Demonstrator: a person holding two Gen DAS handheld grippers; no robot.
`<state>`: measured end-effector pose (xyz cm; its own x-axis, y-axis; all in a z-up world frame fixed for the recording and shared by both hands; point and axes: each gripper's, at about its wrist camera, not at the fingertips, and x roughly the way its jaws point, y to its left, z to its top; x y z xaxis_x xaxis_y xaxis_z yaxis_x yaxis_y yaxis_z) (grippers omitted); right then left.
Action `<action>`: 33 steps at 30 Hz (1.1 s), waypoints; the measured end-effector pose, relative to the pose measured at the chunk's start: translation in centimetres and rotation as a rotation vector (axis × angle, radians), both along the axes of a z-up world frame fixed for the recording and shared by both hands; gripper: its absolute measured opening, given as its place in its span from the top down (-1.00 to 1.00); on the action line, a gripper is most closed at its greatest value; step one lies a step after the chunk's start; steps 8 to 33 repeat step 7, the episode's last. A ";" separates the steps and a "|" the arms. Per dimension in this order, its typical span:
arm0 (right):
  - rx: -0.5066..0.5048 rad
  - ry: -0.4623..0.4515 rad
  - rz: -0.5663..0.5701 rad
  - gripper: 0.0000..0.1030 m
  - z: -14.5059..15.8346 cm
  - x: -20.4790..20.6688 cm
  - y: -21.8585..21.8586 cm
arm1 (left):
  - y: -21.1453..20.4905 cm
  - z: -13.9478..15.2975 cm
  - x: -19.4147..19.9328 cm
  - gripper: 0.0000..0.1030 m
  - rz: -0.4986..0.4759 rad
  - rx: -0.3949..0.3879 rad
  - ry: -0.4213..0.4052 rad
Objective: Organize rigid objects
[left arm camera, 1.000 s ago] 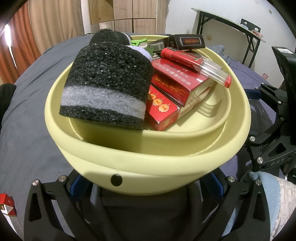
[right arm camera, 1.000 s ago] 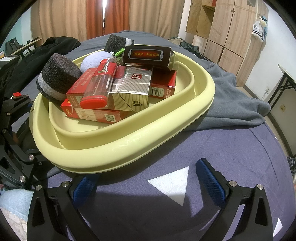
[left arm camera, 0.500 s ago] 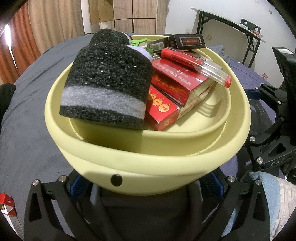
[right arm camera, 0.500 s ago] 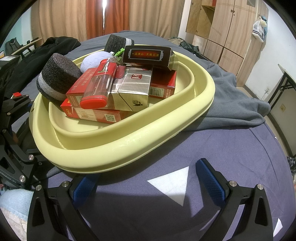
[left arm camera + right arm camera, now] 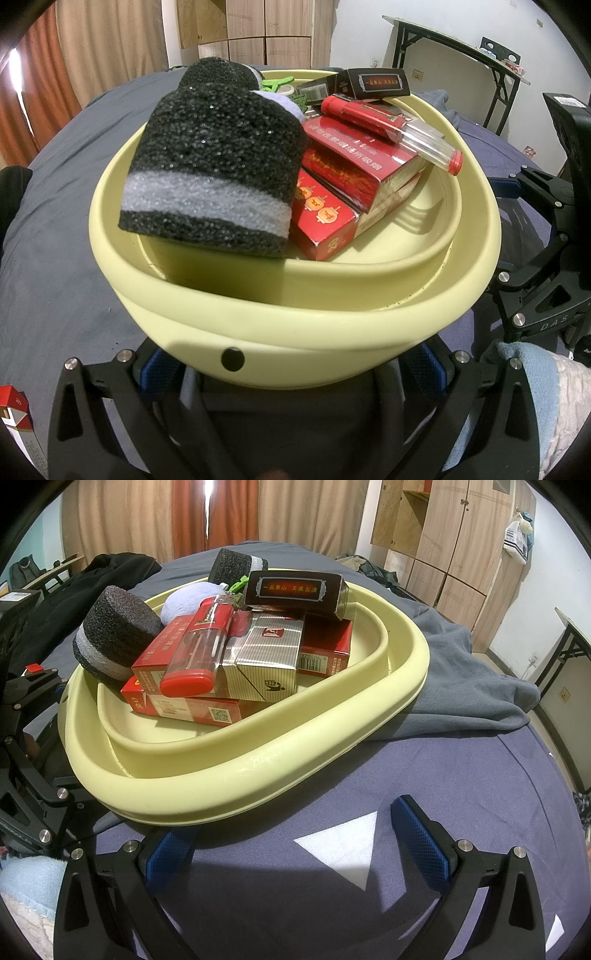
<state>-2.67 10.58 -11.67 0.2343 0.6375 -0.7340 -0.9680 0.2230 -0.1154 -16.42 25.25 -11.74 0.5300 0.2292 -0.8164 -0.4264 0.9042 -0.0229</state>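
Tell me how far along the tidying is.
Mostly done, it seems: the yellow basin already holds the foam blocks, red boxes, lighter and dark pack. Both the left gripper and right gripper are open and hold nothing. One red-and-white pack remains outside on the bed.

A bed covered by a dark blue sheet [image 5: 461, 775] bears a pale yellow basin [image 5: 295, 738], a crumpled grey garment [image 5: 472, 686] and black clothing [image 5: 107, 576].

Home bedroom: bed w/ grey sheet [image 5: 424, 775], curtains [image 5: 192, 513], wooden wardrobes [image 5: 443, 542].
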 end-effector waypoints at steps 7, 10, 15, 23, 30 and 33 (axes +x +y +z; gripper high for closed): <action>0.000 0.000 0.000 -0.99 0.0 0.1 -0.1 | 0.0 0.0 0.0 -1.00 0.000 -0.001 0.001; 0.000 0.000 0.000 -0.99 0.0 0.1 -0.1 | 0.0 0.0 0.0 -1.00 0.000 -0.001 0.001; 0.000 0.000 0.000 -0.99 0.0 0.1 -0.1 | 0.0 0.0 0.0 -1.00 0.000 -0.001 0.001; 0.000 0.000 0.000 -0.99 0.0 0.1 -0.1 | 0.0 0.0 0.0 -1.00 0.000 -0.001 0.001; 0.000 0.000 0.000 -0.99 0.0 0.1 -0.1 | 0.0 0.0 0.0 -1.00 0.000 -0.001 0.001; 0.000 0.000 0.000 -0.99 0.0 0.1 -0.1 | 0.0 0.0 0.0 -1.00 0.000 -0.001 0.001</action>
